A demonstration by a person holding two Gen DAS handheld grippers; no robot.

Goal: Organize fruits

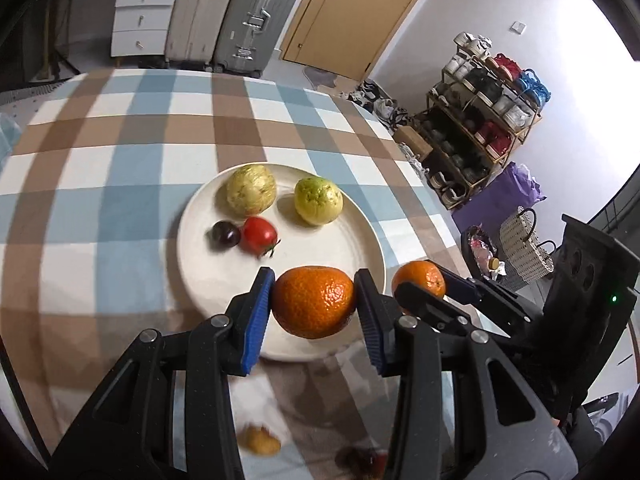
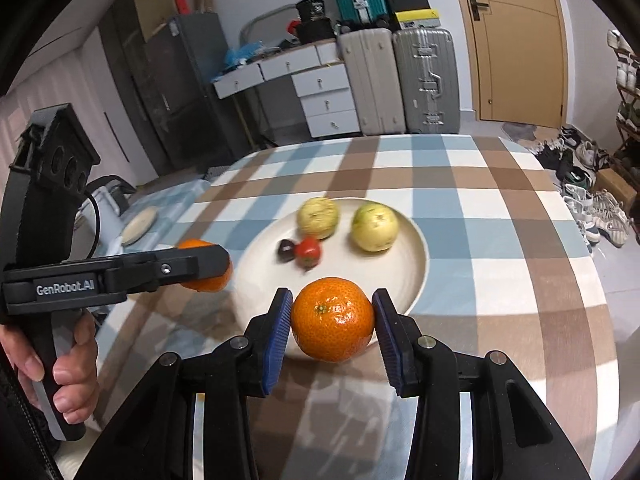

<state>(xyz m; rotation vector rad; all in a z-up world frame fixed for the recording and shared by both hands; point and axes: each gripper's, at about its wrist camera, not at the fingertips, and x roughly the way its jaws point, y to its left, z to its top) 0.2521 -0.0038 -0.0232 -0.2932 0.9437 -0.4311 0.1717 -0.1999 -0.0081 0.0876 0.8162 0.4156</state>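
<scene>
In the left wrist view my left gripper (image 1: 314,300) is shut on an orange mandarin (image 1: 314,302), held just above the near rim of a white plate (image 1: 320,240). The plate holds two yellow-green guavas (image 1: 251,189) (image 1: 319,200), a red tomato (image 1: 259,234) and a dark small fruit (image 1: 225,234). To its right, my right gripper (image 1: 422,280) is shut on a second mandarin (image 1: 419,278). The right wrist view shows that mandarin (image 2: 333,318) between the blue pads of the right gripper (image 2: 333,320), near the plate (image 2: 400,272). The left gripper (image 2: 204,264), with its mandarin (image 2: 208,280), is at the left.
A checked cloth (image 1: 120,160) covers the table. Blurred small fruits (image 1: 262,440) (image 1: 360,458) lie on it below my left gripper. A small round dish (image 2: 138,220) sits at the far left. A hand (image 2: 68,364) grips the left handle. Suitcases (image 2: 424,80) and a shoe rack (image 1: 476,120) stand beyond the table.
</scene>
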